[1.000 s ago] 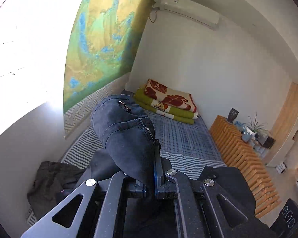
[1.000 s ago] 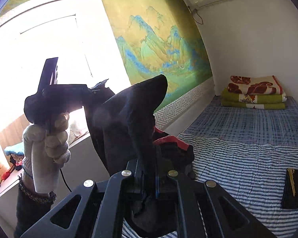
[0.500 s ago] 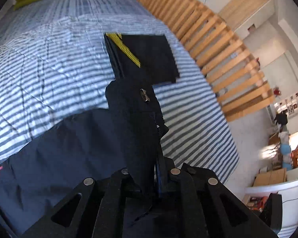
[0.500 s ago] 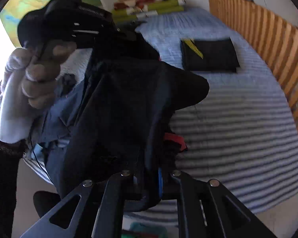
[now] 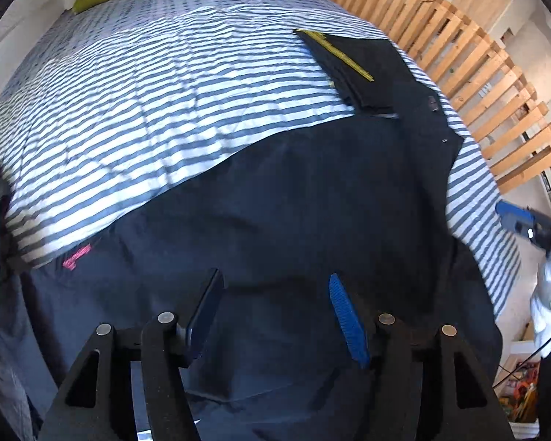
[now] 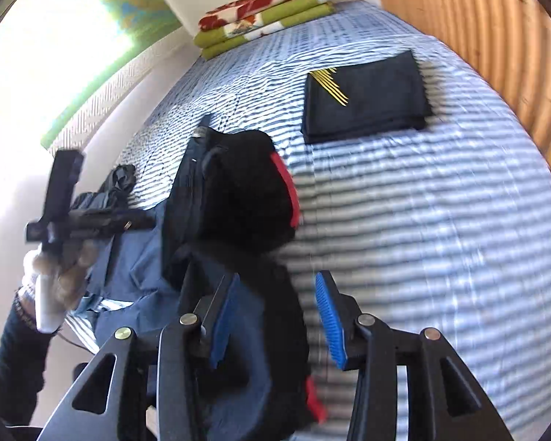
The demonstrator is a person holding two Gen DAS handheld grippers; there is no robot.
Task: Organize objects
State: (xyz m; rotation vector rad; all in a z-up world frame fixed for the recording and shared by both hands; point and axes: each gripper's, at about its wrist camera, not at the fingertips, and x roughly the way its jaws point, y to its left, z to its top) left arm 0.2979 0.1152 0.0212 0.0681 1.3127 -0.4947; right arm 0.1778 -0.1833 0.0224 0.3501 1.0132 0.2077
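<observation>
- We see the left gripper (image 5: 275,316) pitched down over the near edge of the striped bed (image 5: 136,84); its jaws have just been opening and stand wide, pads clear of the cloth.
- The dark trousers (image 5: 283,198) lie spread flat below it, long axis slanting from the near left edge up toward the slatted wooden rail (image 5: 470,58); their far end touches the folded black garment (image 5: 363,70) near that rail.
- The right gripper (image 6: 275,319) tilts downward at the near edge, jaws just opened and partly apart.
- A bunched part of the trousers, dark with red trim, sits between the right fingers (image 6: 328,316), but motion blur keeps us from judging contact.
- The person's gloved left hand (image 6: 60,275) grips its tool's handle at the bed's left edge.
</observation>
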